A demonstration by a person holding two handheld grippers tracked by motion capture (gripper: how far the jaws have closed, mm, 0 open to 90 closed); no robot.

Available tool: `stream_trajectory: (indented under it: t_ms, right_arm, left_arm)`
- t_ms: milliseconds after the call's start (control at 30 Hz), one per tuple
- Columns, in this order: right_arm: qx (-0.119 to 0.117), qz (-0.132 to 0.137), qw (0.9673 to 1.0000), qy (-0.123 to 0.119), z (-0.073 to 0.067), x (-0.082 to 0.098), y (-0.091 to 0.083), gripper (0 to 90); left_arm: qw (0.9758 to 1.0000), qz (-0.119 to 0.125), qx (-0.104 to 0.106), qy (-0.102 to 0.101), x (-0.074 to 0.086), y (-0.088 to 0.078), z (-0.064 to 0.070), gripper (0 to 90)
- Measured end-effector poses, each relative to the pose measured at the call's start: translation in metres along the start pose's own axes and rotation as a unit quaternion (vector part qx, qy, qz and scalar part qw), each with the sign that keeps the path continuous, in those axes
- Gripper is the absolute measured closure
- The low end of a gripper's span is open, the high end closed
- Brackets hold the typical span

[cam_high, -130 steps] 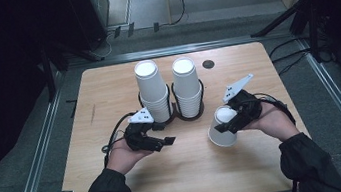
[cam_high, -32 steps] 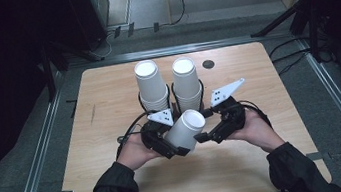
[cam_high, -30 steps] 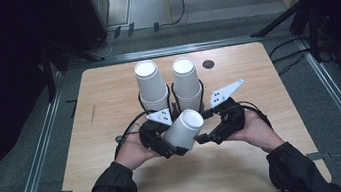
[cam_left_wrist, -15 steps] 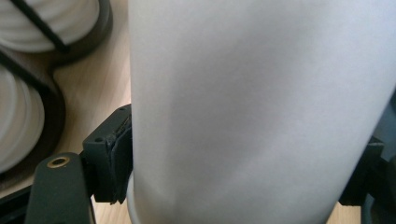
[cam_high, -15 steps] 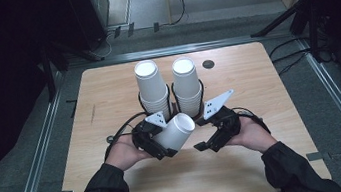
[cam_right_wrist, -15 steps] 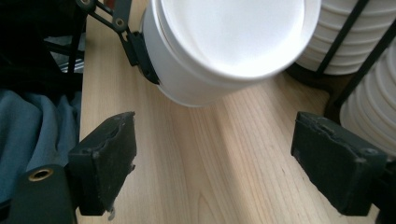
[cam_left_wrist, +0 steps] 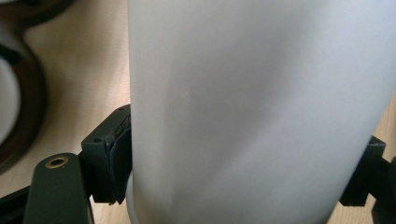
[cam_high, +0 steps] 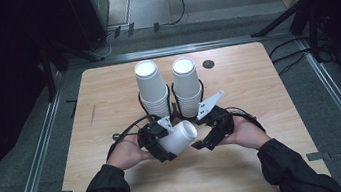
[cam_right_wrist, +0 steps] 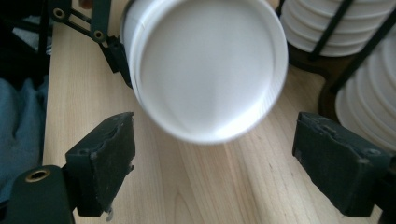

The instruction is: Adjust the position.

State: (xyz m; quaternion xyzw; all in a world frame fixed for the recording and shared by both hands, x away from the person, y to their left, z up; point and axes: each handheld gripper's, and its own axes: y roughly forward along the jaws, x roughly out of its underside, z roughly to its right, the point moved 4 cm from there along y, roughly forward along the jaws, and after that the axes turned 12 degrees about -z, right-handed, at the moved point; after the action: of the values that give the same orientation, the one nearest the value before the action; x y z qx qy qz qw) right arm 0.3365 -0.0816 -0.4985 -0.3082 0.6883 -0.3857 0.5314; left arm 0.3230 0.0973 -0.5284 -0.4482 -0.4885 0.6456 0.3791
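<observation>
From above, the left gripper clamps a white paper cup tilted above the table. Its own camera shows pads pressing the cup. The right gripper stands open, short of the cup's base.

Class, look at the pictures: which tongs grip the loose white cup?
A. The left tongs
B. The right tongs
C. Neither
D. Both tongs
A: the left tongs clamp the cup on both sides, while the right tongs stand open and apart from it.
</observation>
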Motion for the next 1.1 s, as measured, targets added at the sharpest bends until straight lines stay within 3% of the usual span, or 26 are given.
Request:
stream_trajectory:
  t_ms: [167,367,400,500,600,667,733,833,867,933,1100]
  right_arm:
    - [-0.005,-0.007,0.9994,-0.033,-0.008,-0.008,0.006,13.4]
    - [-0.007,-0.013,0.9985,-0.052,-0.014,-0.017,0.011,13.6]
    - [-0.017,-0.020,0.9980,-0.057,-0.016,-0.019,0.013,18.5]
    - [-0.021,-0.030,0.9972,-0.065,-0.016,-0.020,0.014,20.6]
    - [-0.027,-0.028,0.9970,-0.067,-0.017,-0.020,0.011,22.9]
    - [-0.031,-0.021,0.9970,-0.067,-0.018,-0.020,0.008,24.3]
    - [-0.029,-0.021,0.9975,-0.061,-0.018,-0.020,0.006,24.5]
    - [-0.029,-0.028,0.9975,-0.059,-0.017,-0.018,0.006,24.6]
    - [-0.027,-0.028,0.9975,-0.058,-0.016,-0.017,0.006,24.6]
    - [-0.027,-0.026,0.9975,-0.060,-0.013,-0.015,0.004,24.6]
    - [-0.027,-0.013,0.9987,-0.041,-0.010,-0.009,-0.006,24.6]
  left_arm:
    - [0.9998,-0.010,0.004,0.014,-0.006,0.004,0.006,17.7]
    - [0.9995,-0.020,0.012,0.021,-0.011,0.005,0.012,16.5]
    - [0.9993,-0.024,0.019,0.021,-0.012,0.006,0.013,16.4]
    - [0.9992,-0.025,0.020,0.025,-0.011,0.006,0.015,15.7]
    - [0.9992,-0.015,0.003,0.036,-0.009,0.005,0.015,12.6]
    - [0.9991,-0.003,-0.024,0.036,-0.009,0.003,0.015,8.3]
    - [0.9997,0.008,-0.011,0.022,-0.010,0.001,0.014,0.0]
    - [0.9991,0.027,-0.013,0.029,-0.010,-0.003,0.016,0.0]
    - [0.9989,0.029,-0.022,0.029,-0.009,-0.004,0.015,0.0]
    - [0.9990,0.031,-0.019,0.025,-0.009,-0.005,0.015,0.0]
    - [0.9977,0.056,-0.018,0.034,-0.004,-0.013,0.015,0.0]
